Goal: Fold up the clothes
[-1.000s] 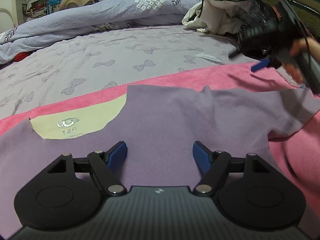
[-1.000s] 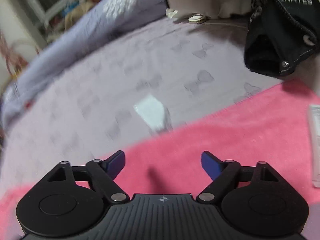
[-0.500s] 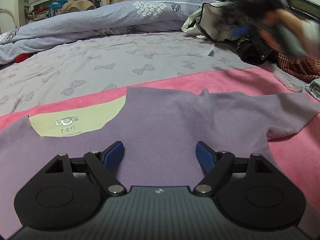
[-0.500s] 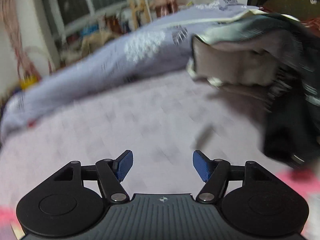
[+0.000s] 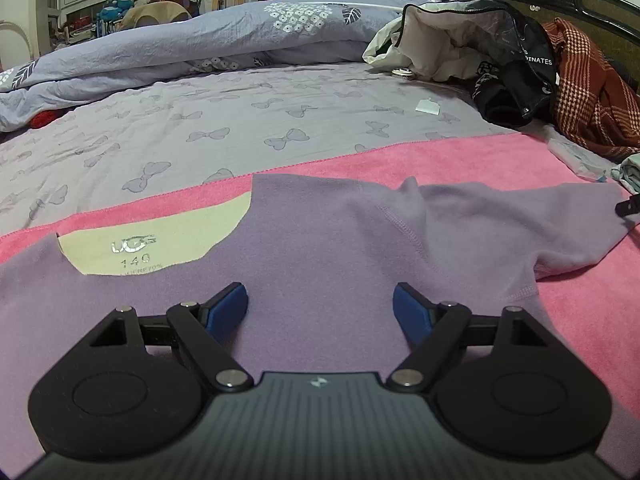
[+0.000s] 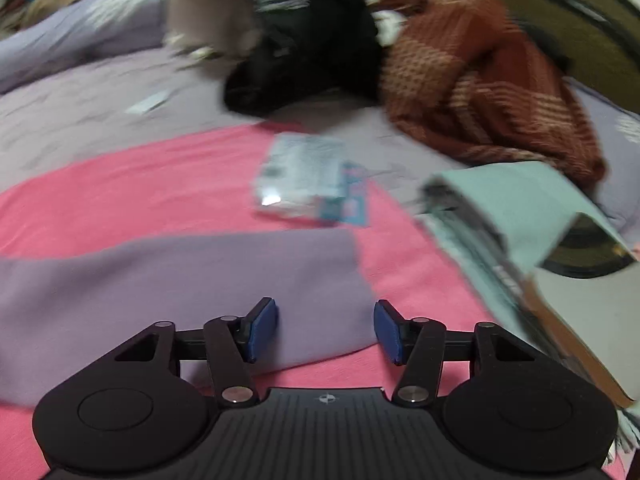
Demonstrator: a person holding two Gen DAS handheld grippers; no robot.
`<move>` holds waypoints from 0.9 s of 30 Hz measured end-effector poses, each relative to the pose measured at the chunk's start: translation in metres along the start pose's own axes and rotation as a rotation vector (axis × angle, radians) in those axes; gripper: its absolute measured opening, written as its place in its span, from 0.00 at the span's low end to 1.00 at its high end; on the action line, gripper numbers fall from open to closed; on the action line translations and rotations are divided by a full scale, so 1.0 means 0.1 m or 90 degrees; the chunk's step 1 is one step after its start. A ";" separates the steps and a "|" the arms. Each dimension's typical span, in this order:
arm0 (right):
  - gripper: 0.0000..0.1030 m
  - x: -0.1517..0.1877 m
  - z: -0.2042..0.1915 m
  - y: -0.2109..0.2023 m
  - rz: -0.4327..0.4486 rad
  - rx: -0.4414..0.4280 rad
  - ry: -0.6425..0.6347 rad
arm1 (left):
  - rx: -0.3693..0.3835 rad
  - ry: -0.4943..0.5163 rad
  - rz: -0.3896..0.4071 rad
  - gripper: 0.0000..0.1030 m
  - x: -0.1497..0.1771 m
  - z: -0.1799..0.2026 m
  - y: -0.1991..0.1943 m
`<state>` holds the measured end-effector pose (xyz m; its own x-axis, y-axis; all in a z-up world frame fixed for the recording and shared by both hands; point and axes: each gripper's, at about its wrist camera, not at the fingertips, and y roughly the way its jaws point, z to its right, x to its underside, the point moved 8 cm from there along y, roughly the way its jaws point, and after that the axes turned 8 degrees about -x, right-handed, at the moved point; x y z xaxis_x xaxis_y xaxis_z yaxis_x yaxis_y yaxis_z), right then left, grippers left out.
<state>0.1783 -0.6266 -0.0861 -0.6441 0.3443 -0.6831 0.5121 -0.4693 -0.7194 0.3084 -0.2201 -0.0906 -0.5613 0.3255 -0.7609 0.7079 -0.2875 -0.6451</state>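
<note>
A lilac long-sleeved top point(image 5: 328, 248) lies flat on a pink towel point(image 5: 440, 160) on the bed, its cream neck lining point(image 5: 160, 236) with a printed size label at the left. My left gripper point(image 5: 320, 312) is open and empty just above the top's chest. One sleeve point(image 5: 540, 220) stretches out to the right. In the right wrist view that sleeve point(image 6: 200, 280) lies across the pink towel point(image 6: 140, 192), and my right gripper point(image 6: 326, 330) is open just above its cuff end. A black tip of the right gripper shows at the left view's right edge point(image 5: 628, 208).
A blurred clear packet point(image 6: 308, 176), a teal folded item point(image 6: 520, 224), a red plaid garment point(image 6: 480, 80) and a black jacket point(image 6: 304, 40) lie near the sleeve end. A lavender bow-print sheet point(image 5: 240, 120) and rumpled duvet point(image 5: 200, 40) lie beyond.
My right gripper has swung from high over the sheet down and right to the sleeve's cuff end. My left gripper has stayed over the chest, open.
</note>
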 end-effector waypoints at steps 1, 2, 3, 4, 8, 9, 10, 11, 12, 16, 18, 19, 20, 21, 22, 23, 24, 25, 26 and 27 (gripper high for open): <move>0.55 -0.01 0.07 0.02 0.011 0.049 -0.002 | -0.001 0.001 0.000 0.80 0.00 0.00 0.00; 0.57 -0.02 0.16 0.03 0.008 0.106 -0.004 | -0.003 0.002 0.000 0.80 0.00 0.00 0.00; 0.57 -0.01 0.23 0.04 -0.009 0.123 0.013 | -0.004 0.002 0.000 0.80 0.00 0.00 0.00; 0.57 -0.01 0.27 0.02 -0.018 0.096 0.050 | -0.004 0.002 0.000 0.80 0.00 0.01 0.00; 0.57 0.14 0.38 -0.18 -0.010 -0.174 0.303 | -0.006 0.003 0.000 0.81 0.00 0.02 0.00; 0.56 0.20 0.40 -0.20 -0.017 -0.204 0.352 | -0.006 0.004 0.000 0.81 0.00 0.01 0.00; 0.55 0.26 0.41 -0.21 -0.015 -0.205 0.369 | -0.006 0.004 0.000 0.81 0.00 0.01 0.00; 0.54 0.28 0.38 -0.22 -0.005 -0.197 0.353 | -0.006 0.004 0.000 0.81 0.00 0.01 0.00; 0.54 0.30 0.35 -0.22 0.005 -0.188 0.337 | -0.007 0.004 0.000 0.81 0.00 0.01 0.00; 0.55 0.15 0.20 -0.07 0.044 -0.123 0.237 | -0.004 0.004 0.000 0.81 0.00 0.00 -0.01; 0.54 0.06 0.24 0.02 0.057 -0.123 0.267 | -0.004 0.004 0.001 0.81 0.00 0.00 -0.01; 0.50 0.01 0.25 0.03 0.056 -0.124 0.284 | -0.004 0.004 0.001 0.81 0.00 0.00 0.00; 0.32 0.00 0.28 0.03 0.052 -0.125 0.295 | -0.003 0.003 0.001 0.81 0.00 0.00 0.00; 0.07 0.00 0.31 0.00 0.046 -0.138 0.311 | -0.003 0.003 0.002 0.81 0.00 0.00 0.00; 0.08 0.00 0.33 -0.03 0.041 -0.151 0.328 | -0.003 0.003 0.002 0.81 0.00 0.00 0.00; 0.08 0.00 0.36 -0.06 0.035 -0.163 0.342 | -0.003 0.002 0.002 0.81 0.01 -0.01 0.00; 0.07 -0.02 0.35 -0.11 0.033 -0.172 0.339 | -0.003 0.002 0.002 0.81 0.00 -0.01 0.00; 0.07 -0.04 0.32 -0.18 0.034 -0.181 0.323 | -0.003 0.002 0.002 0.81 0.00 -0.01 0.00; 0.07 -0.09 0.27 -0.28 0.041 -0.185 0.300 | -0.003 0.001 0.002 0.81 0.00 -0.01 0.00; 0.07 -0.15 0.19 -0.40 0.053 -0.195 0.277 | -0.003 0.001 0.002 0.81 0.00 -0.01 0.00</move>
<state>0.1568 -0.6288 -0.0444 -0.3328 0.6513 -0.6819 0.7360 -0.2726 -0.6196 0.3090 -0.2189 -0.0903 -0.5584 0.3261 -0.7628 0.7118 -0.2839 -0.6424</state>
